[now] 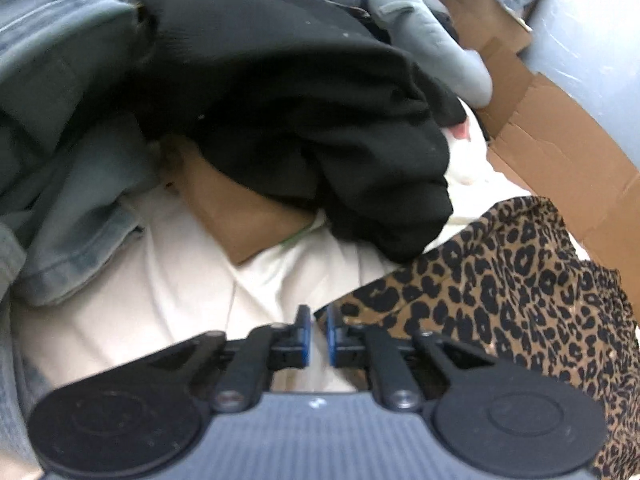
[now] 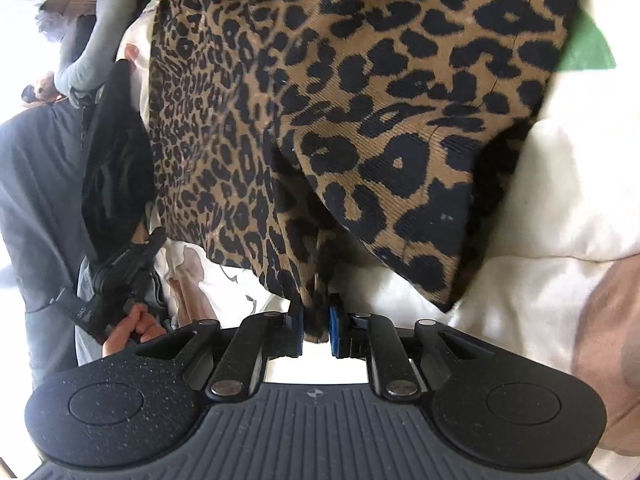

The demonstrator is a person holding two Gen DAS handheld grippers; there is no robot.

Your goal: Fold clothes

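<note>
A leopard-print garment [image 2: 340, 100] hangs ahead of my right gripper [image 2: 316, 328], which is shut on its lower edge. In the left wrist view the same garment [image 1: 512, 288] lies at the right, its edge reaching my left gripper [image 1: 319, 332]. The left jaws stand nearly closed with a narrow gap, and the garment's corner sits at the right pad [image 1: 330, 330]; I cannot tell if it is pinched. A black garment [image 1: 312, 120] is heaped ahead of the left gripper. A denim garment [image 1: 60, 160] lies at the left. All rest on a white cloth surface [image 1: 160, 288].
A cardboard box [image 1: 560, 152] stands at the right behind the pile, with a grey sleeve [image 1: 432, 44] draped over it. In the right wrist view the person's hand holds the other gripper [image 2: 120, 276] at the left, beside dark trousers [image 2: 36, 184]. A green patch [image 2: 588, 48] shows at the upper right.
</note>
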